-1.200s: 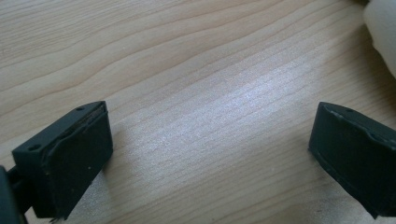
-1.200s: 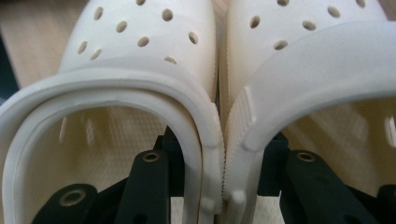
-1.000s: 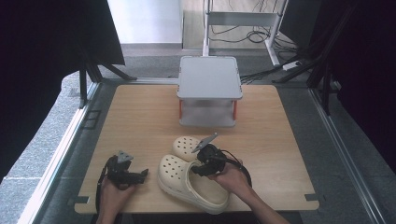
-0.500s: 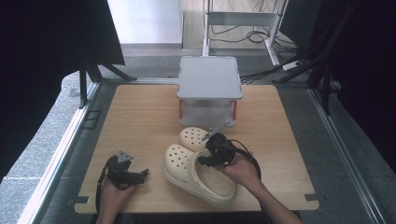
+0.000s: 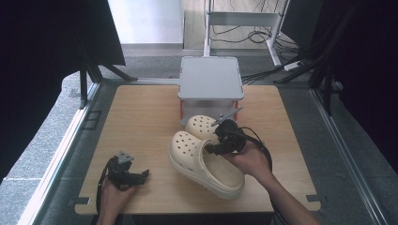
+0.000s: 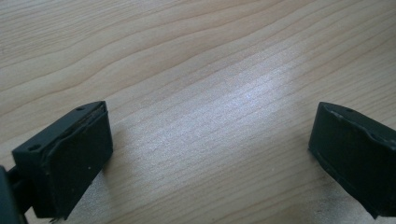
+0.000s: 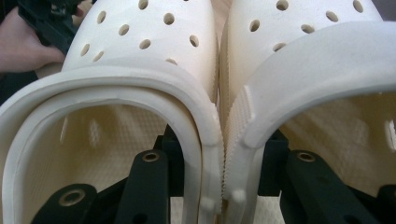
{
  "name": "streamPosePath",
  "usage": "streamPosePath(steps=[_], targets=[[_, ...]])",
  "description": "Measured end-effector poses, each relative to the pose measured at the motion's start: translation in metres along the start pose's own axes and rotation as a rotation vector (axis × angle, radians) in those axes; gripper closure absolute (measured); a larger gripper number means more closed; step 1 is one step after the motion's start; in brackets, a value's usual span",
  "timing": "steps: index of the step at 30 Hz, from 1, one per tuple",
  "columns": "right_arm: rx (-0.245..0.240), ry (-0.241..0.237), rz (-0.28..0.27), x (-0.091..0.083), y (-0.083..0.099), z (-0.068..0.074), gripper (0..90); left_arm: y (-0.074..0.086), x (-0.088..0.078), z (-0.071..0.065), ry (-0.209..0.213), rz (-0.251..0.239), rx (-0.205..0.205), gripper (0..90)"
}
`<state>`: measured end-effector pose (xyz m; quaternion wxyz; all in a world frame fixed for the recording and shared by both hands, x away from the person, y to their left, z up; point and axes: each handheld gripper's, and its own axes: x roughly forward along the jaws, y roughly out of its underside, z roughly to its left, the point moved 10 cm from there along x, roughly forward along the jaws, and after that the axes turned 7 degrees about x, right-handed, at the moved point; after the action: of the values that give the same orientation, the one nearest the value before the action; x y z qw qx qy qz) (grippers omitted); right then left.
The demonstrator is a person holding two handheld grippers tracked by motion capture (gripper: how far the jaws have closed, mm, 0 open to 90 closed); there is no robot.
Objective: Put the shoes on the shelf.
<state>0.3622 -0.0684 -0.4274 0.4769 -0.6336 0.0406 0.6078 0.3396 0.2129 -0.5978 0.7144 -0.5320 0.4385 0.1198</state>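
Tabletop (image 5: 141, 122); far clog (image 5: 201, 126) half hidden

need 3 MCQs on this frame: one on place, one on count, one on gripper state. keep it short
1. Where does the grey lidded box stand?
A. at the far edge of the wooden table, in the middle
B. at the near left corner
C. on the floor to the right

2. How many cream clogs are there?
A. one
B. two
C. three

3. What is the state of the left gripper?
A. shut on a clog
B. shut on nothing
C. open over bare wood

Answers:
1 A: the high view shows the box at the far edge, beyond the clogs.
2 B: the near clog and the far clog lie side by side; the right gripper pinches their adjoining walls together.
3 C: the left gripper view shows its jaws wide apart with wood grain between them.
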Motion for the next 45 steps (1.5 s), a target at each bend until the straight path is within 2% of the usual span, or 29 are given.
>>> streamPosePath(steps=[7,12,22,32,45], targets=[[0.014,0.019,-0.017,-0.021,-0.014,-0.006,64.0,0.000,0.000,0.000,0.000,0.000,0.000,0.0],[0.051,0.034,-0.039,-0.035,-0.028,-0.015,64.1,0.000,0.000,0.000,-0.001,-0.001,-0.001,0.0],[0.134,0.133,-0.086,-0.047,-0.068,-0.045,64.1,0.000,0.000,0.000,0.002,0.001,-0.002,0.0],[0.217,0.216,-0.124,-0.041,-0.115,-0.072,64.0,0.000,0.000,0.000,0.002,0.001,0.000,0.0],[0.364,0.309,-0.173,-0.023,-0.175,-0.108,63.8,0.000,0.000,0.000,0.005,0.002,0.002,0.0]])
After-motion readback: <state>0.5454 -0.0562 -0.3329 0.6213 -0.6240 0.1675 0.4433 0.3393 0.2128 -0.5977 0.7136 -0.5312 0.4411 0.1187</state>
